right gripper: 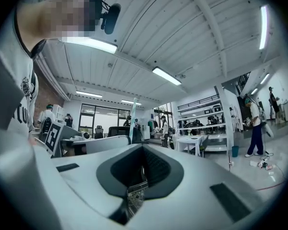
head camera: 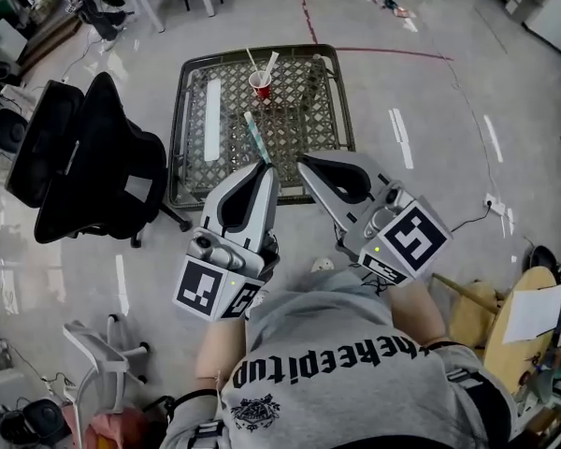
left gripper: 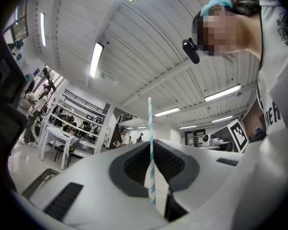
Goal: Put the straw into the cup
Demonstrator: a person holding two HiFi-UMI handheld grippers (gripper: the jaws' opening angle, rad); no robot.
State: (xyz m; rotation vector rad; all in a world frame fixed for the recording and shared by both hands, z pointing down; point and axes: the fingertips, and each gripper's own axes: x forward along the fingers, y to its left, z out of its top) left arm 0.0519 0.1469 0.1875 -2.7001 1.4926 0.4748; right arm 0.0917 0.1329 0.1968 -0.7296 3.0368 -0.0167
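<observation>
1. The teal-and-white striped paper straw point(head camera: 254, 137) is clamped in the left claw point(head camera: 265, 165), whose jaws are closed on it. Its lower end is hidden between them.
2. It tilts over the near half of the dark metal lattice surface point(head camera: 177, 129), well apart from the small red cup point(head camera: 260, 86) near the far edge. Two pale sticks in the cup are too small to identify.
3. The right claw point(head camera: 304, 162), just beside the left, is closed on nothing.
4. Bare lattice lies between straw and cup. A long white strip point(head camera: 212, 118) lies to the left, and a black office chair point(head camera: 93, 157) stands beyond that edge.
</observation>
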